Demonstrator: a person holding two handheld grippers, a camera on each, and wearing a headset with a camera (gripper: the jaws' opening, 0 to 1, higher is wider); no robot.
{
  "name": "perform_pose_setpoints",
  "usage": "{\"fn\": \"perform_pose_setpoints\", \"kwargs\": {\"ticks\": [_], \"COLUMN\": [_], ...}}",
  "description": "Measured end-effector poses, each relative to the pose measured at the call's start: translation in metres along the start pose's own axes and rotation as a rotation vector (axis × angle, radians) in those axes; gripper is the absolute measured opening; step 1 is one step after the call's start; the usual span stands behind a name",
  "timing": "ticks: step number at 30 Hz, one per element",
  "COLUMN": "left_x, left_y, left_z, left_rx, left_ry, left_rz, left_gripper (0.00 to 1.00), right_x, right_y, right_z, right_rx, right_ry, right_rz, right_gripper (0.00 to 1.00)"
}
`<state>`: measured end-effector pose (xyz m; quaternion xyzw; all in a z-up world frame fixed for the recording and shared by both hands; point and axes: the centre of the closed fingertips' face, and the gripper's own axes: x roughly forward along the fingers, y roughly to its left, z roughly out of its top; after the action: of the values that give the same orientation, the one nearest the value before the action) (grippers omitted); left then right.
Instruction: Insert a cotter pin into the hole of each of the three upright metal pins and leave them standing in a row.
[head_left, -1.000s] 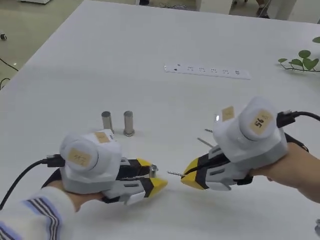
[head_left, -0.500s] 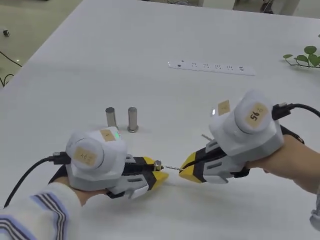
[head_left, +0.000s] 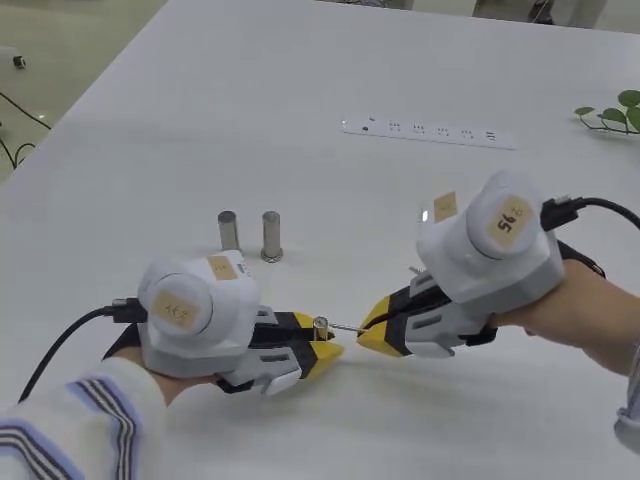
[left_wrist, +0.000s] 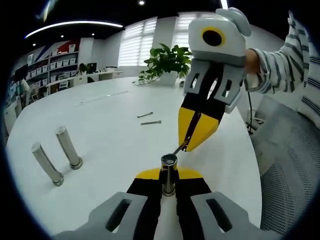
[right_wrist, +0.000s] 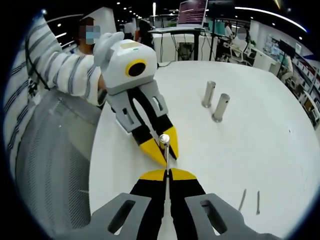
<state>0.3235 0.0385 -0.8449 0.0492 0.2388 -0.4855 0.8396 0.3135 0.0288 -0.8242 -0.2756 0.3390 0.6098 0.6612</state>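
My left gripper (head_left: 325, 352) is shut on a short metal pin (left_wrist: 168, 175), holding it upright just above the white table. My right gripper (head_left: 372, 335) is shut on a thin cotter pin (right_wrist: 168, 162) that points at the held pin. The cotter pin's tip (left_wrist: 181, 147) touches the held pin's head (right_wrist: 164, 139); I cannot tell whether it has entered the hole. Two more metal pins (head_left: 228, 232) (head_left: 271, 236) stand upright side by side behind the left gripper.
Two loose cotter pins (left_wrist: 145, 115) (left_wrist: 151, 122) lie on the table beyond the right gripper. A white power strip (head_left: 430, 132) lies further back and a green plant (head_left: 610, 110) is at the far right edge.
The two grippers have closed the gap between them. The cotter pin's tip, earlier a short way off, now meets the head of the held pin. The two standing pins have not moved.
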Motion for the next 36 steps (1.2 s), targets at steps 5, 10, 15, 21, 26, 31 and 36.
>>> {"fn": "perform_pose_setpoints", "kwargs": {"ticks": [5, 10, 15, 21, 26, 31, 36], "left_x": [0.000, 0.000, 0.000, 0.001, 0.001, 0.002, 0.004], "left_y": [0.000, -0.001, -0.001, -0.002, -0.003, -0.004, -0.005], "left_z": [0.000, 0.000, 0.000, 0.000, 0.000, 0.000, 0.000], "left_rx": [0.001, 0.008, 0.019, 0.020, 0.020, 0.023, 0.025], "left_ry": [0.000, 0.003, 0.005, 0.011, 0.012, 0.014, 0.014], "left_rz": [-0.002, -0.007, -0.012, -0.017, -0.021, -0.025, -0.030], "left_gripper": [0.08, 0.08, 0.08, 0.08, 0.07, 0.07, 0.08], "right_x": [0.001, -0.001, -0.001, 0.003, 0.007, 0.011, 0.016], "right_y": [0.000, 0.002, 0.002, 0.002, 0.004, 0.003, 0.005], "right_z": [0.001, 0.002, 0.002, 0.007, 0.009, 0.012, 0.017], "right_rx": [-0.015, -0.043, -0.053, -0.056, -0.059, -0.065, -0.093], "right_ry": [0.010, 0.015, 0.018, 0.013, 0.013, 0.001, -0.019], "right_rz": [0.003, 0.005, 0.006, 0.011, 0.012, 0.013, 0.017], "right_gripper": [0.03, 0.03, 0.03, 0.03, 0.03, 0.03, 0.04]}}
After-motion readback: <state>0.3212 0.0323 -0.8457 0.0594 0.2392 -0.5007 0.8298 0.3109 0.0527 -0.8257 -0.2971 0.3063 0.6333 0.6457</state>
